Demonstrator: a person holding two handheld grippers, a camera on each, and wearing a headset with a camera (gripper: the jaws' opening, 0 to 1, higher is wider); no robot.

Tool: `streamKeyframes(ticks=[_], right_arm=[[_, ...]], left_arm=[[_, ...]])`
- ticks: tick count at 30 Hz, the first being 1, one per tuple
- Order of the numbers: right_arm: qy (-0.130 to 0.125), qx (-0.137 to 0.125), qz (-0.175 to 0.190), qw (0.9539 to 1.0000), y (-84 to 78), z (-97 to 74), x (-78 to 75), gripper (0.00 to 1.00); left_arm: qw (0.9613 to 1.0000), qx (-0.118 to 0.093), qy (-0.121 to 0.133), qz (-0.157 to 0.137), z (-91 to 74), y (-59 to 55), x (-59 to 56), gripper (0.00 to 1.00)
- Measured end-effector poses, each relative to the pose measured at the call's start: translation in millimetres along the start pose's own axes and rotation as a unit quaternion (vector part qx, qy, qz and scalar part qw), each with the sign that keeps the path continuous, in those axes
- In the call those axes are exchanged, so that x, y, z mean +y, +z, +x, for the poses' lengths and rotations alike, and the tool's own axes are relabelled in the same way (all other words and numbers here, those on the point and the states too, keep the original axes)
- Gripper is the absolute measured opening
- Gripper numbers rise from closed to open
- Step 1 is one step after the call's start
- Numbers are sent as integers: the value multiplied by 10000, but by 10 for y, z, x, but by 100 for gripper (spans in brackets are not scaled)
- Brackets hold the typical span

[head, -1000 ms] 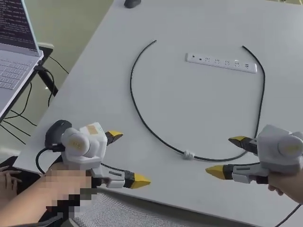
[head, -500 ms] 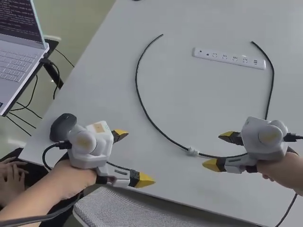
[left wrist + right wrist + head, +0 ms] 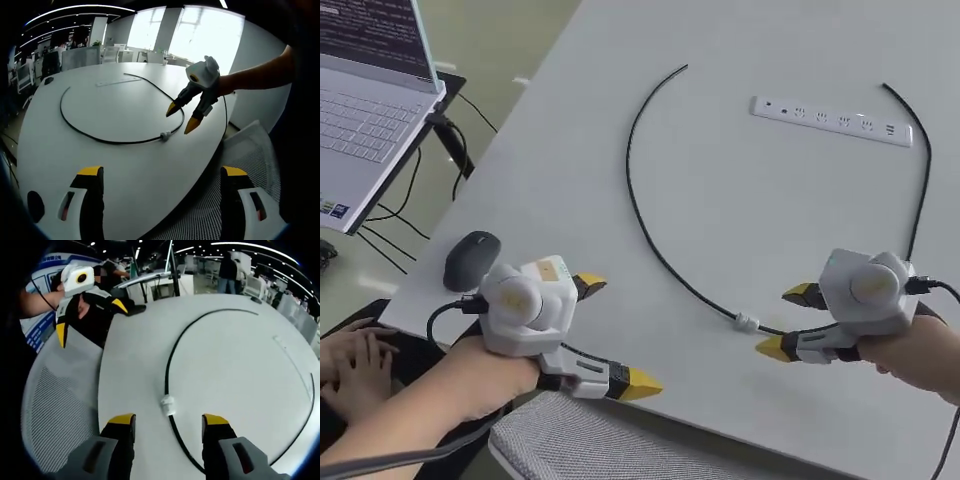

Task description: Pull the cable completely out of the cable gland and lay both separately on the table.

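Note:
A black cable (image 3: pixel 638 210) lies in a wide arc on the white table (image 3: pixel 740 200). A small white cable gland (image 3: pixel 747 323) is threaded on it near the front edge, also visible as gland (image 3: pixel 164 135) and gland (image 3: pixel 167 405). My right gripper (image 3: pixel 782 320) is open just right of the gland, jaws straddling the cable and gland without touching; its own view has the right gripper (image 3: pixel 168 420) just short of the gland. My left gripper (image 3: pixel 618 333) hangs open and empty at the table's front left edge, some way from the gland. The left gripper (image 3: pixel 161 172) faces the right gripper (image 3: pixel 181 118).
A white power strip (image 3: pixel 825 120) lies at the back right, inside the cable's arc. A laptop (image 3: pixel 370 100) stands on a side stand at left, a dark mouse (image 3: pixel 470 260) at the table's front left corner. A mesh chair back (image 3: pixel 570 445) sits below the front edge.
My right gripper has moved left along the front edge, closer to the gland. The left gripper holds about the same place. The head camera has shifted.

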State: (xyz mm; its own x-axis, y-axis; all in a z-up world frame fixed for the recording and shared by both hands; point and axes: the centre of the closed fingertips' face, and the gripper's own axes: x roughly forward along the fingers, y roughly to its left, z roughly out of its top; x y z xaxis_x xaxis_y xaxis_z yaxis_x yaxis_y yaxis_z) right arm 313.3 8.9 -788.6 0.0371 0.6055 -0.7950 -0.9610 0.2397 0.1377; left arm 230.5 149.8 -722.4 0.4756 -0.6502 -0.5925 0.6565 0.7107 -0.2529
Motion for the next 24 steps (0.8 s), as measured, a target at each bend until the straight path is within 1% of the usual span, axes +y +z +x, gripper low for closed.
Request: streamKeyframes(ticks=[6, 11, 14, 17, 22, 24], right_arm=[[75, 123, -51, 9999, -27, 91, -14, 45], [149, 170, -161, 9996, -12, 180, 6, 41], [194, 233, -207, 9993, -36, 240, 7, 36], [191, 267, -273, 9991, -27, 267, 10, 35], [256, 333, -368, 9984, -51, 303, 19, 27], [249, 338, -411, 9983, -47, 306, 18, 23]], left_arm=[[10000, 23, 20, -6, 1, -6, 19, 97], [9999, 114, 59, 46, 1, -50, 45, 97], [9998, 174, 92, 92, 3, -81, 66, 97], [9996, 213, 111, 112, 8, -107, 82, 97], [9994, 291, 128, 133, 16, -148, 108, 96], [9995, 276, 129, 117, 15, -142, 117, 96]])
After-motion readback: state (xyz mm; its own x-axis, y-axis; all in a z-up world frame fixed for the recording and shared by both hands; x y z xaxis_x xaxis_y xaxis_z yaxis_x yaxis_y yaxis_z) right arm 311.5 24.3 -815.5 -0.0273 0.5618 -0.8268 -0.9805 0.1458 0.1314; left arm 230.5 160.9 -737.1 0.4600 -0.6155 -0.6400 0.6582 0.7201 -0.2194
